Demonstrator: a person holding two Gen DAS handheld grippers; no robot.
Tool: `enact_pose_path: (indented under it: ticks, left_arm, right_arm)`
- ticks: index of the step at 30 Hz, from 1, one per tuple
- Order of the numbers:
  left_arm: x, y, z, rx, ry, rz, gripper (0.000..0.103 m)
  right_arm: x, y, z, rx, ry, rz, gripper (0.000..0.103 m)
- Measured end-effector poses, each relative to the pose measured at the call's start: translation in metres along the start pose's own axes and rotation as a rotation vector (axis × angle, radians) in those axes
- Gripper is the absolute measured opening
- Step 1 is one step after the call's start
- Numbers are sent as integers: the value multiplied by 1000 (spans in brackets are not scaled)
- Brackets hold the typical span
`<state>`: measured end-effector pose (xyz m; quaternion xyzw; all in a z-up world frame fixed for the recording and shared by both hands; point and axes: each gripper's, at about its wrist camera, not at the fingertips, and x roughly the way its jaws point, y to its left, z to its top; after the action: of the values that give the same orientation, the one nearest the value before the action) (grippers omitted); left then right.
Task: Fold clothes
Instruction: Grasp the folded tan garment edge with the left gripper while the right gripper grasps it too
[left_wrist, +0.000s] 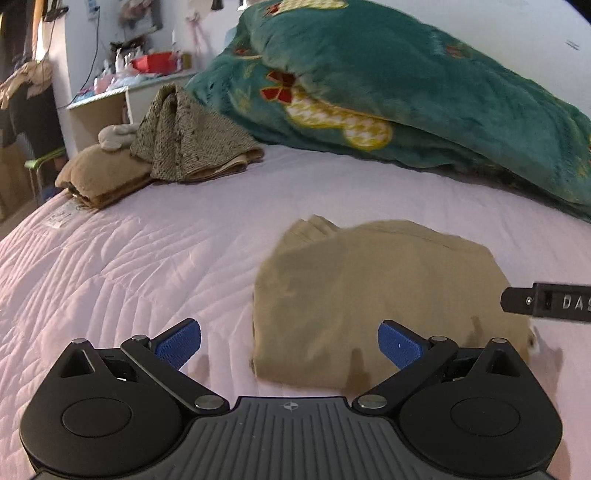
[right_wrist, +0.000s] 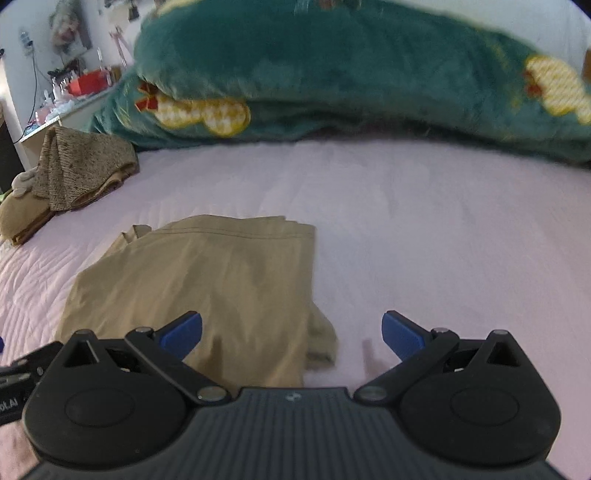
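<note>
A tan garment (left_wrist: 373, 295) lies folded into a flat rectangle on the pink quilted bed (left_wrist: 129, 266). My left gripper (left_wrist: 289, 345) hovers open above its near left edge, blue pads apart and holding nothing. In the right wrist view the same tan garment (right_wrist: 207, 284) lies low and left, a small flap sticking out at its near right corner. My right gripper (right_wrist: 291, 338) is open over that corner, empty. The right gripper's black body (left_wrist: 550, 302) juts in at the right edge of the left wrist view.
A folded speckled knit (left_wrist: 192, 136) and a brown folded piece (left_wrist: 99, 173) are stacked at the bed's far left corner. A bulky teal blanket (left_wrist: 406, 85) lies along the far side. A cluttered white desk (left_wrist: 110, 96) stands beyond the bed on the left.
</note>
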<state>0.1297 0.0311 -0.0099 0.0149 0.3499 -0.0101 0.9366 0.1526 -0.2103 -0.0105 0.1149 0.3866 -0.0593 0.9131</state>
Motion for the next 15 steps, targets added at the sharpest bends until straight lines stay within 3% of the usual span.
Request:
enact_pose_path:
  ticks: [5,6,8,10,12,13,15]
  left_arm:
    - [39,-2,15,-12,65,-12,99]
    - [46,-3,17,-17,81,-17,94]
    - [56,-5,17,-10,99,-29,87]
    - [67,-10,13,6,112,-21,84]
    - [76,-14,9,19,121,-20,84]
    - [80,-15,7,23,123,-21,84]
    - [82,-13,3,6,109,-36,77]
  right_arm:
    - [47,-12,27,101,81,106,103]
    - [55,-13,30,110,102,114,102]
    - [65,-11,31,82,128,115,94]
    - [74,-7,30,40,160,115,77]
    - [81,-6,28,32,170,144,66]
    - [82,-5,28,25,159,164,54]
    - [83,0,27,4,158,170,45]
